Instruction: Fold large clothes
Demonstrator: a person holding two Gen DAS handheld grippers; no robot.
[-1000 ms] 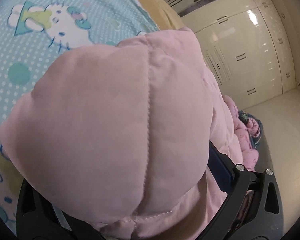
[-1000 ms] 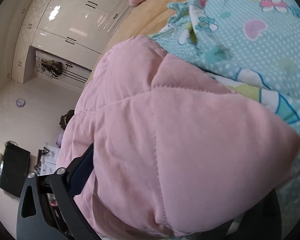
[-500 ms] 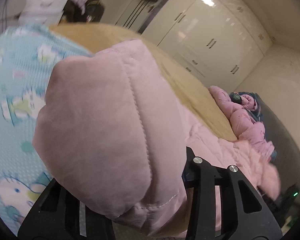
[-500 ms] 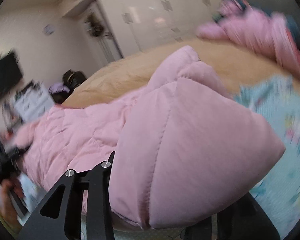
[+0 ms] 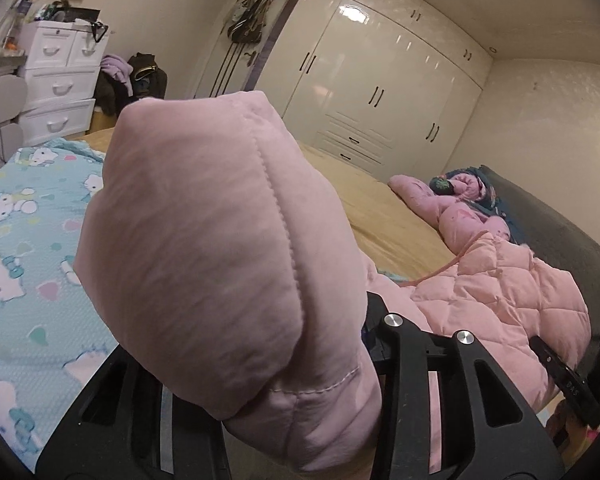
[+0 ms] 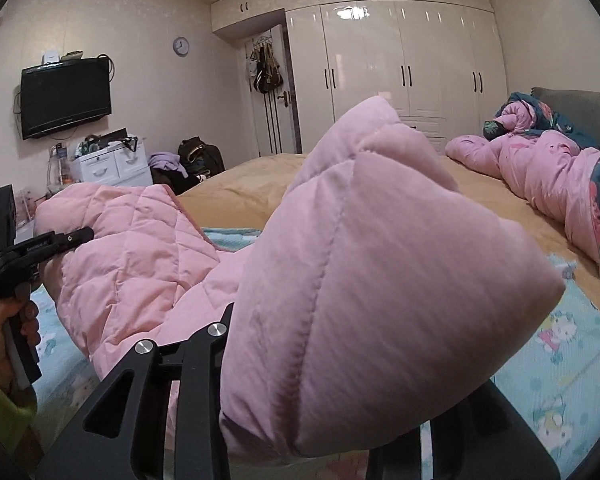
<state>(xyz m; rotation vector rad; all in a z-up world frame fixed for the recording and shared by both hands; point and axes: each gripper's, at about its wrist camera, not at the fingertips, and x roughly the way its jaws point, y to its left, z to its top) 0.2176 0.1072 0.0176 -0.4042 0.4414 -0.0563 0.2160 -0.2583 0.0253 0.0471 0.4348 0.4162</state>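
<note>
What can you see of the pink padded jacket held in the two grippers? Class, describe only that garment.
The pink padded jacket is soft, puffy, matte fabric with stitched seams and diamond quilting across its middle. The left gripper and the right gripper each clamp one bulging end, jaws having just closed on it. The jacket hangs between them, raised above the cartoon-print sheet; whether its lower part touches the sheet is hidden.

Pink quilted padded jacket (image 6: 360, 280): bunched at frame centre of the right wrist view, over the pale blue cartoon-print sheet (image 6: 572, 364) at lower right, tan bed cover (image 6: 240, 192) behind. Second pink floral garment (image 6: 548, 176): centre right, on the cover before the grey headboard (image 6: 580, 104). White glossy wardrobe (image 6: 400, 56) top centre; black wall television (image 6: 66, 98) upper left, above the white plastic drawer unit (image 6: 112, 166).
</note>
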